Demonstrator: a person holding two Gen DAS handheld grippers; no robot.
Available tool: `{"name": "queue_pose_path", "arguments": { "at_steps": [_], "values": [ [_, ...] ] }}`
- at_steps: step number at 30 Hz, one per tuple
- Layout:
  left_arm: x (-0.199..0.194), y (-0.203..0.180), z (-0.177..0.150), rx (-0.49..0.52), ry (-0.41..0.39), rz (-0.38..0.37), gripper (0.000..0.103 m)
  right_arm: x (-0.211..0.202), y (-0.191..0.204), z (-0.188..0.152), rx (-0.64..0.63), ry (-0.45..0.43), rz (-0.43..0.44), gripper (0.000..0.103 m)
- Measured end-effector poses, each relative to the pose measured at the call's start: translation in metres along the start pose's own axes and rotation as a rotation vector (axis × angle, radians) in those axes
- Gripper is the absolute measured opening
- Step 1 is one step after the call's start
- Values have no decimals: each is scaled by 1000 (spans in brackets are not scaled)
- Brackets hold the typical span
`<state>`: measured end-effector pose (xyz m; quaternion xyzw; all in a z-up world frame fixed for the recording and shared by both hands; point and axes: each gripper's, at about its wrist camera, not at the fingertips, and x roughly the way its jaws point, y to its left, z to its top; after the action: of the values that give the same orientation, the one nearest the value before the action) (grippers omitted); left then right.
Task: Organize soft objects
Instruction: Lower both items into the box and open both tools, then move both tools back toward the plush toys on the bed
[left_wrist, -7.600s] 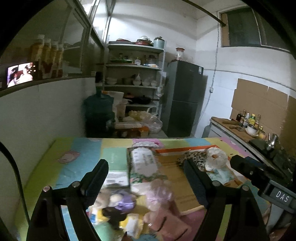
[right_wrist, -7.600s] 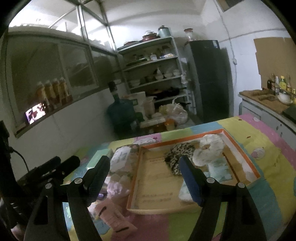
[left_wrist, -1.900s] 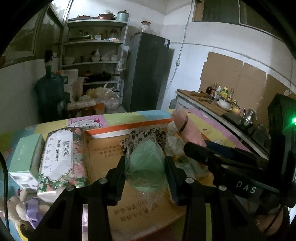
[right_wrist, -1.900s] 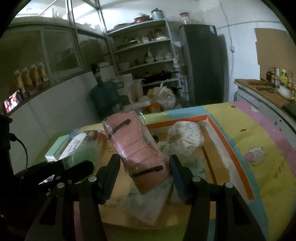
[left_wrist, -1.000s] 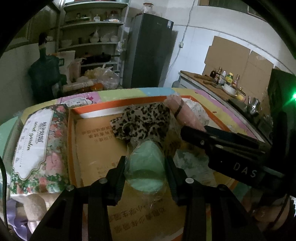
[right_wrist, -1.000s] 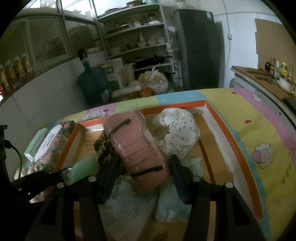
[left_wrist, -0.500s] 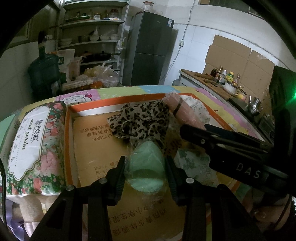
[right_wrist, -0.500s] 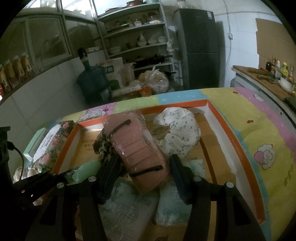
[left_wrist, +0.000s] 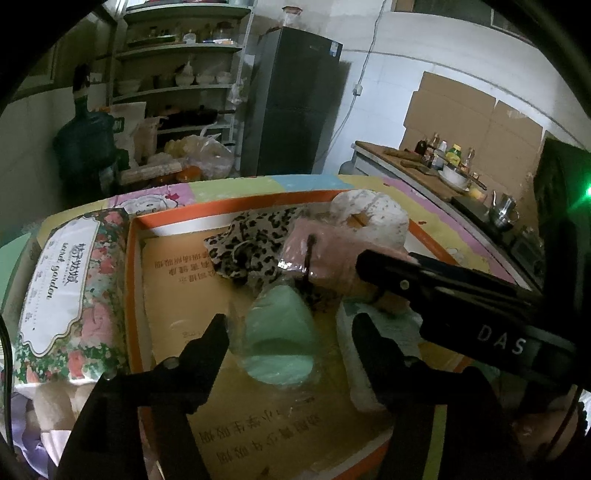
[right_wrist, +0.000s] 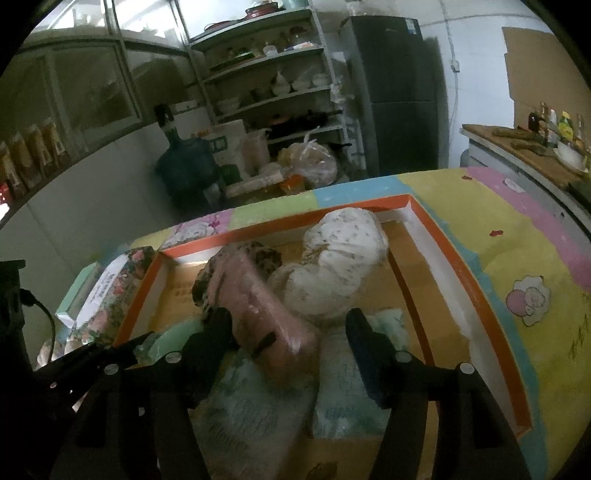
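Green sponge (left_wrist: 279, 332) in clear wrap lies on the orange-rimmed tray (left_wrist: 229, 202) floor mid-tray, left gripper (left_wrist: 288, 332) jaws spread either side, not gripping. Pink pack (right_wrist: 258, 299) leans on leopard cloth (left_wrist: 251, 240) (blurred), right gripper (right_wrist: 290, 328) jaws released. Floral tissue pack (left_wrist: 59, 291) beside the tray's left rim.

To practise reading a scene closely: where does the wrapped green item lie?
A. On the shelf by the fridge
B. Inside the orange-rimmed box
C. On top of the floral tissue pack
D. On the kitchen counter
B: the wrapped green item lies on the floor of the orange-rimmed box.
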<state>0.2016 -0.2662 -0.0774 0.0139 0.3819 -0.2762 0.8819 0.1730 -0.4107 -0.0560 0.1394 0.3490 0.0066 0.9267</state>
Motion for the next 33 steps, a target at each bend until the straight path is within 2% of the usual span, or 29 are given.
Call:
{"name": "queue_pose_path", "arguments": {
  "at_steps": [9,33],
  "values": [
    [-16,-5,0,2,-35,13,74,-16,1,0,23,-29,13,66],
    [-76,-14,-4,6,-133,15,76,-75,20,-4,21,-116,12,66]
  ]
}}
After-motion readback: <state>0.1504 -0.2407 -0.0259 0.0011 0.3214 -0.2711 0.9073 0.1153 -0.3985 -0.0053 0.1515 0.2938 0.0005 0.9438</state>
